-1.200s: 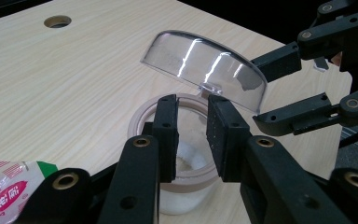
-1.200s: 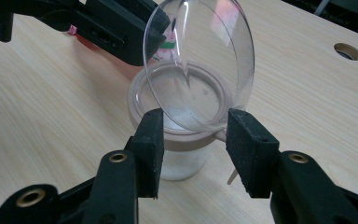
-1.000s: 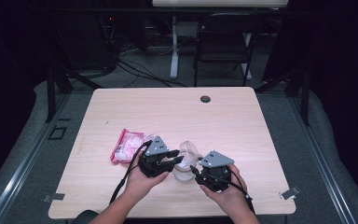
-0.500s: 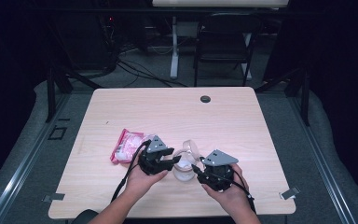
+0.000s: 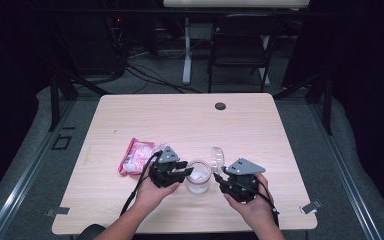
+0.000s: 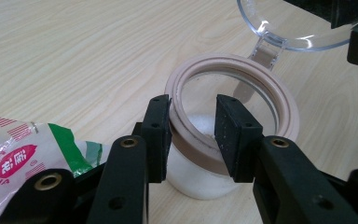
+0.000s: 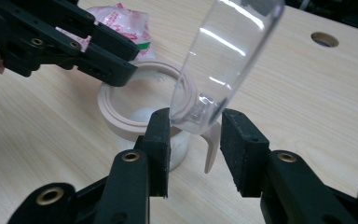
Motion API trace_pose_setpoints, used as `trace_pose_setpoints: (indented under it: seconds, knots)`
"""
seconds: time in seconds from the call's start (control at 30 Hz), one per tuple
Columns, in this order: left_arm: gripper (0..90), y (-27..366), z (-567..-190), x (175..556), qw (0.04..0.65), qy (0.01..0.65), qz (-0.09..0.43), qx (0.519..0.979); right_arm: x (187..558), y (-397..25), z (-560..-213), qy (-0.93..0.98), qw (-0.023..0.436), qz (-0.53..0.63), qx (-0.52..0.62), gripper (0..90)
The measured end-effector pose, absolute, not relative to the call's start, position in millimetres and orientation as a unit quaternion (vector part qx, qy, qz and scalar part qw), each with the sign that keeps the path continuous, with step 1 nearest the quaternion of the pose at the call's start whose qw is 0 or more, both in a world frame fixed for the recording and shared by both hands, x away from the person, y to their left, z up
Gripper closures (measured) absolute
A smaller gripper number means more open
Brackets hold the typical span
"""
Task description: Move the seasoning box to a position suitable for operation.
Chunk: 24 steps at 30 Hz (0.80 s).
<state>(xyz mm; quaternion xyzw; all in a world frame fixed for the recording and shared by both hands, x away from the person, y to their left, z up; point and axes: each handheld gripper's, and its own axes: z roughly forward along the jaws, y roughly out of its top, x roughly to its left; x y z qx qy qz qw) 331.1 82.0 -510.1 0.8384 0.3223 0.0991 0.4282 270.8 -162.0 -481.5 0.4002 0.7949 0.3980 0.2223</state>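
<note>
A small jar (image 5: 198,179) with a beige seal ring (image 6: 242,65) and white contents stands near the table's front edge. My left gripper (image 6: 191,121) straddles its near rim, one jaw outside and one inside, shut on it; it meets the jar's left side (image 5: 186,172). The jar's clear hinged lid (image 7: 228,51) stands swung up and open (image 5: 217,158). My right gripper (image 7: 196,123) is shut on the lid's lower edge by the hinge, just right of the jar (image 5: 219,179). A red and white packet (image 5: 136,156) lies left of the left hand.
The packet's corner (image 6: 14,154) lies close beside the left jaws. A round cable hole (image 5: 220,106) sits at the table's far edge. A chair (image 5: 240,45) and cables stand on the floor beyond. Bare wood stretches across the far half of the table (image 5: 180,120).
The right gripper has shifted right, swinging the clear lid up and away from the jar's mouth, which now shows open. The left gripper stays at the rim.
</note>
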Motion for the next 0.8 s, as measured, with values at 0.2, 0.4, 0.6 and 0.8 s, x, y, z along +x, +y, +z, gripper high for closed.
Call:
trace_pose_setpoints:
  seconds: [0.2,0.4,0.6,0.8]
  knots:
    - [65.7,82,-510,331,0.431,0.324,0.097,0.837,275,-165,-486,0.788,0.209,0.399,0.418,60.6]
    - [60.4,89,-501,329,0.457,0.324,0.107,0.822,280,-164,-493,0.782,0.197,0.408,0.429,61.2]
    - [59.2,98,-497,326,0.463,0.326,0.117,0.816,285,-165,-493,0.778,0.199,0.409,0.433,67.3]
    - [57.7,116,-495,322,0.462,0.346,0.134,0.805,304,-179,-494,0.761,0.180,0.430,0.451,72.5]
